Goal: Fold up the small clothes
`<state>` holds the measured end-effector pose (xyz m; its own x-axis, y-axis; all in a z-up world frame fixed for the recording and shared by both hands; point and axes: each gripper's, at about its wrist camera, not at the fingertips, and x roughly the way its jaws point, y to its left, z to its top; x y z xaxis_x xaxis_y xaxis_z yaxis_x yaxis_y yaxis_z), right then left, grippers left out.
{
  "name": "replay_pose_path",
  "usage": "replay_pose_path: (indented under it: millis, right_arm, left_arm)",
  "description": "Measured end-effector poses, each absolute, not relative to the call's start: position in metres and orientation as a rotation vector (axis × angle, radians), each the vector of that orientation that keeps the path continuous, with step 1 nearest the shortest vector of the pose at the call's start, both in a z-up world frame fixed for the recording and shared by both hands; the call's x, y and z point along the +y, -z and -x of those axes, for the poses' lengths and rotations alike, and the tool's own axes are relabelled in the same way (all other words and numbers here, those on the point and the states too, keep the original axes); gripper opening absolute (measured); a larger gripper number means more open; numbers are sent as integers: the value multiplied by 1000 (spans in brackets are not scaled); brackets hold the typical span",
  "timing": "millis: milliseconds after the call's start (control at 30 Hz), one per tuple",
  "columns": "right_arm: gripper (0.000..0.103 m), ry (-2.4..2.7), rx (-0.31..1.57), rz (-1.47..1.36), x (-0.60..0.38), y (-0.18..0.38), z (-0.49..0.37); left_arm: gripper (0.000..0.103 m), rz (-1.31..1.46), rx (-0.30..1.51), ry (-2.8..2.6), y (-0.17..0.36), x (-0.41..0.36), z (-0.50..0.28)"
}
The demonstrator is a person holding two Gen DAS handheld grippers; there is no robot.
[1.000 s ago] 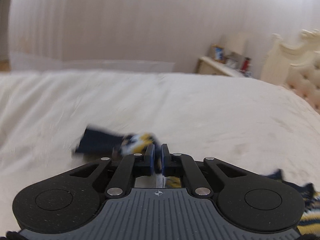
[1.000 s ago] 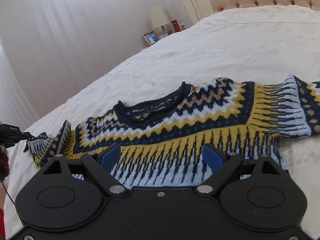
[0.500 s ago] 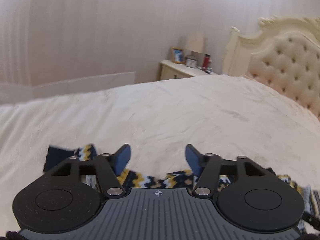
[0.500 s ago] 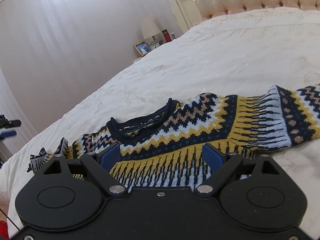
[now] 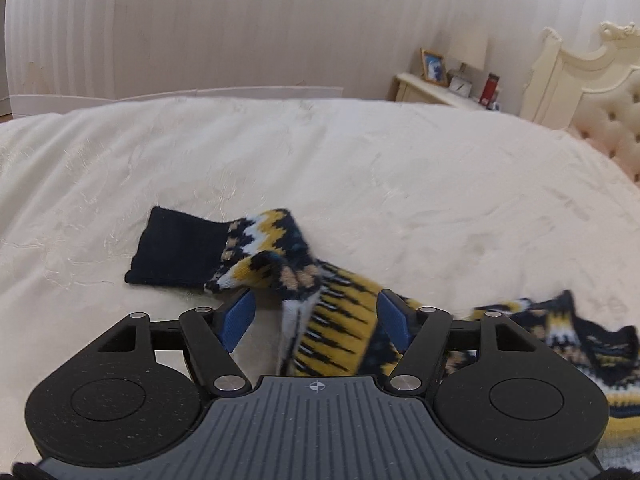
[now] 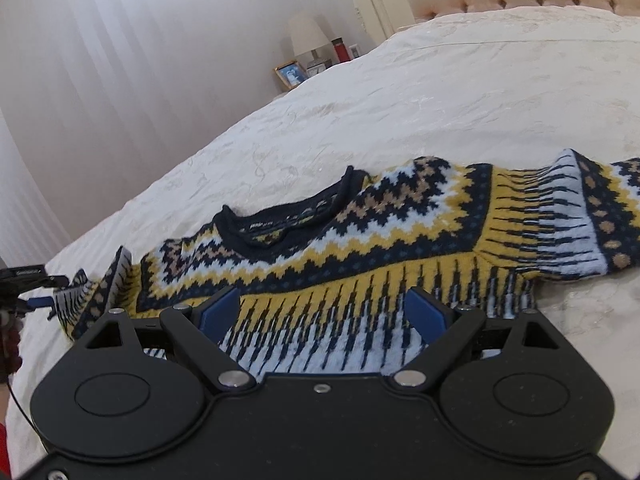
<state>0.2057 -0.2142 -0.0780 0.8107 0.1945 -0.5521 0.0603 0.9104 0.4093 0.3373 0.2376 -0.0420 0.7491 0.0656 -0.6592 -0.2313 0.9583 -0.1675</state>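
Sweater on bed

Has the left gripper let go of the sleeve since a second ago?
Yes. The left gripper is open now; the sleeve lies crumpled on the bed.

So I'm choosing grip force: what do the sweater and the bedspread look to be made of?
The sweater looks like thick, soft knit, probably wool or acrylic: visible stitches, fuzzy matte surface, ribbed navy cuff. The bedspread looks like smooth woven cloth with faint sheen and a raised pattern, perhaps jacquard.

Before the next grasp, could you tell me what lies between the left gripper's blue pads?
In the left wrist view, the navy-yellow-white knitted sweater's sleeve lies between the open left gripper's pads, ungripped.
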Motion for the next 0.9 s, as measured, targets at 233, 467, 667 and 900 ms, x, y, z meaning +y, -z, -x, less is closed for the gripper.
replay_pose_path:
  millis: [233, 467, 667, 900]
  right_arm:
    - [91, -90, 645, -413, -209, 82, -208]
    - [91, -87, 621, -447, -216, 77, -208]
    - [91, -90, 576, -470, -222, 65, -202]
    - [91, -44, 523, -512, -242, 51, -195]
  left_arm:
    - [6, 153, 706, -170, 50, 233, -351]
    - [5, 121, 578, -142, 4, 208, -322]
    - [5, 13, 457, 7, -61, 150, -283]
    - [6, -35, 430, 205, -87, 62, -262]
